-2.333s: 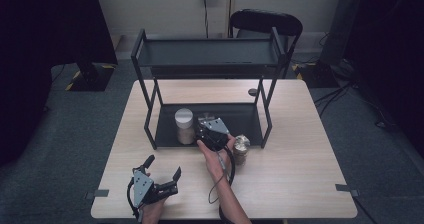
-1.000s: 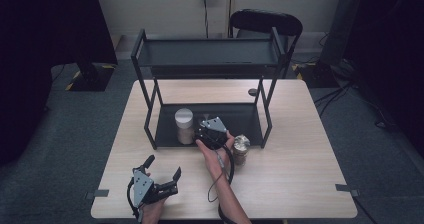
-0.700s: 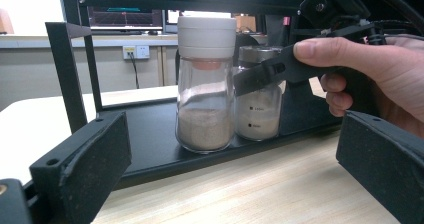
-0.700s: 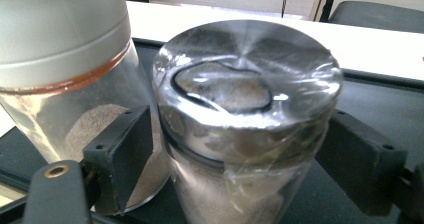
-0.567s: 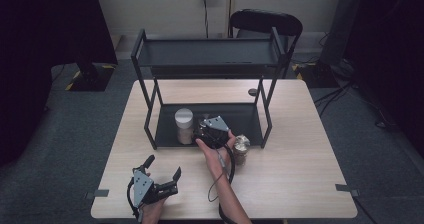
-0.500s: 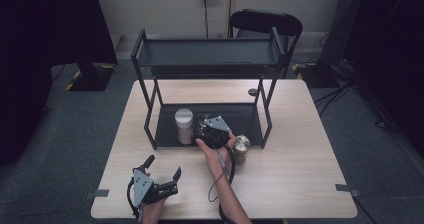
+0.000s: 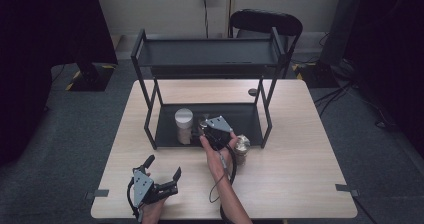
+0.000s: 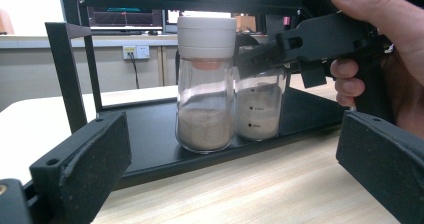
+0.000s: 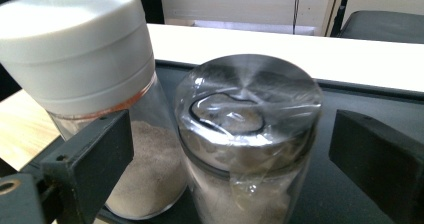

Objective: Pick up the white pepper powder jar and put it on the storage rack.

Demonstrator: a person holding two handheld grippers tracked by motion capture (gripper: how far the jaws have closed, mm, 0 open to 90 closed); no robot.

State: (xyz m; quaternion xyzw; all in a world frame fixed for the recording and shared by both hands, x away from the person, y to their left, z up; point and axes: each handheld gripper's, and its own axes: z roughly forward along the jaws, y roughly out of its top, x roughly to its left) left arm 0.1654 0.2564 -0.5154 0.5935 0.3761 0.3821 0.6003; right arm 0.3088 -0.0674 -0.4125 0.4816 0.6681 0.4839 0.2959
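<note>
My right gripper (image 7: 204, 128) stood with its jaws spread wide on either side of the steel-lidded glass jar (image 9: 247, 134), having just been opening, the pads clear of the glass in the right gripper view. The jar, its lid wrapped in clear film, sat on the black bottom shelf of the two-tier metal rack (image 7: 250, 121) and held a pale powder reaching most of the way up. Just beside it, on the same shelf, stood the white-capped glass shaker (image 8: 206, 84), upright and about a third full of tan, sandy powder; whether the two touched I could not tell. A third jar with a shiny lid (image 7: 241, 148) stood on the wooden table (image 7: 300, 159) just outside the rack's front right leg, near my right wrist. My left gripper (image 7: 161, 176) rested low on the table's near edge, well apart from the rack, its jaws parted and holding nothing. Beyond the table stood a black chair (image 7: 265, 21).
</note>
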